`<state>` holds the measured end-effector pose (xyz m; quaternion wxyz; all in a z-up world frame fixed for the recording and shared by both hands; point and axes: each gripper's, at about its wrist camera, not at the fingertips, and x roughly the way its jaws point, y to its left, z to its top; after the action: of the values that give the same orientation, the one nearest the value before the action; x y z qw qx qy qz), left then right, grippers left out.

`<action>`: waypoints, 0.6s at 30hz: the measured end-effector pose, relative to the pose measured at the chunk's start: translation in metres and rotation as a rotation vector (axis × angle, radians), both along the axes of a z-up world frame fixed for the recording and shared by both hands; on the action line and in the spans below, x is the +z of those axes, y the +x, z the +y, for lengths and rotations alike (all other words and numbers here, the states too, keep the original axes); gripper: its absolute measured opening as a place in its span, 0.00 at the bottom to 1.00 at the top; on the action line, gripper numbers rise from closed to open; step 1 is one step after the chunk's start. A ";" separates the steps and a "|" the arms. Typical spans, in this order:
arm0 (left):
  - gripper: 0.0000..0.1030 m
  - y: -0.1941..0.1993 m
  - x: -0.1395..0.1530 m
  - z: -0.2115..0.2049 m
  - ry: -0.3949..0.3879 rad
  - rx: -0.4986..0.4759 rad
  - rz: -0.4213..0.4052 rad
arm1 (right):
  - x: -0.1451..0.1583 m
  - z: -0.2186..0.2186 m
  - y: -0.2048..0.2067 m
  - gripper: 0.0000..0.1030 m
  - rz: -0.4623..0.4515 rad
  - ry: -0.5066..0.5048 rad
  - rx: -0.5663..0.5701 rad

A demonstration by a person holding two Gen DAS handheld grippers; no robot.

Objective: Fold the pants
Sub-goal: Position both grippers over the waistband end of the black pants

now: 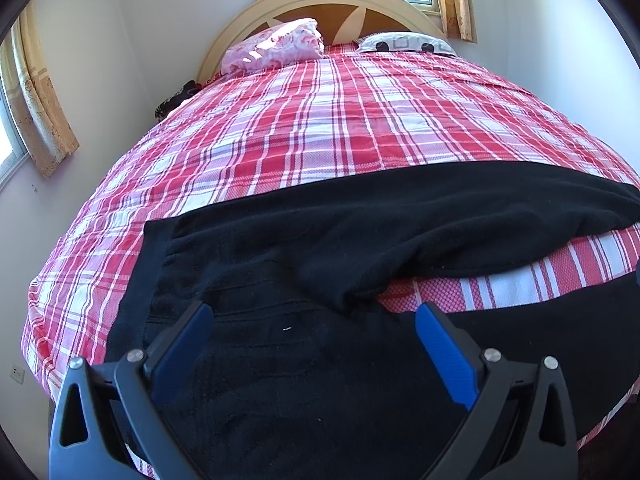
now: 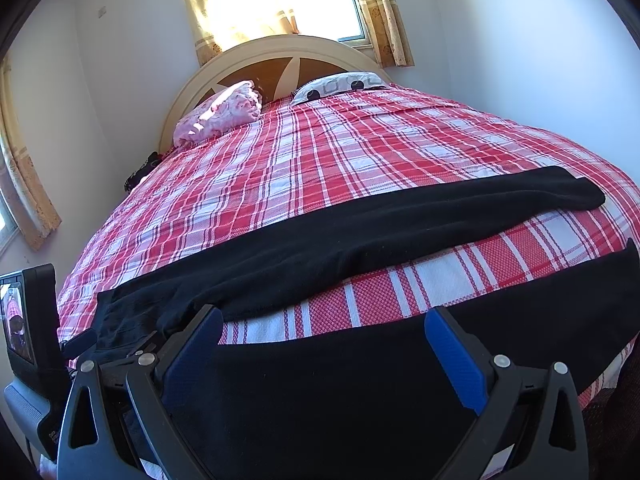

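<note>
Right now your pants (image 1: 360,220) lie spread across the near end of the bed (image 1: 320,120), on the red and white checked sheet (image 1: 280,148). Their long axis runs side to side across the bed, parallel to its foot edge: the waistband end sits to your left and the legs stretch away to your right. The two legs lie apart in a narrow V, with a strip of sheet showing between them. The far leg (image 2: 440,208) ends in a cuff near the right side of the bed; the near leg (image 2: 400,360) runs along the foot edge and its end passes out of sight at the right.

The fabric is plain black, soft and matte, with slight gathers near the waistband and a small white speck on the seat.

Your left gripper (image 1: 314,322) is spread wide open over the seat, gripping nothing. Your right gripper (image 2: 324,326) is likewise wide open over the near leg, with nothing between its blue pads (image 2: 452,360). Whether either one touches the cloth, you cannot tell from these views.

At the head of the bed a pink pillow (image 1: 276,46) and a white pillow with black dots (image 1: 404,42) rest against the curved headboard (image 1: 320,0).
</note>
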<state>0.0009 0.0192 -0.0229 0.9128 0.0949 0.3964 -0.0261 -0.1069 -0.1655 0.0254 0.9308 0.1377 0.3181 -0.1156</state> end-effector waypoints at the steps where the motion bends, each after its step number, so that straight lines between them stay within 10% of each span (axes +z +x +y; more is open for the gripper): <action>1: 1.00 0.000 0.000 0.000 0.000 0.000 0.000 | 0.000 0.000 0.000 0.99 -0.002 -0.002 0.000; 18: 1.00 0.001 -0.003 0.000 -0.007 0.002 0.013 | -0.003 0.003 -0.001 0.99 -0.001 -0.005 0.003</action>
<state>0.0023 0.0191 -0.0260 0.9105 0.0912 0.4025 -0.0273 -0.1080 -0.1623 0.0224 0.9316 0.1349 0.3175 -0.1149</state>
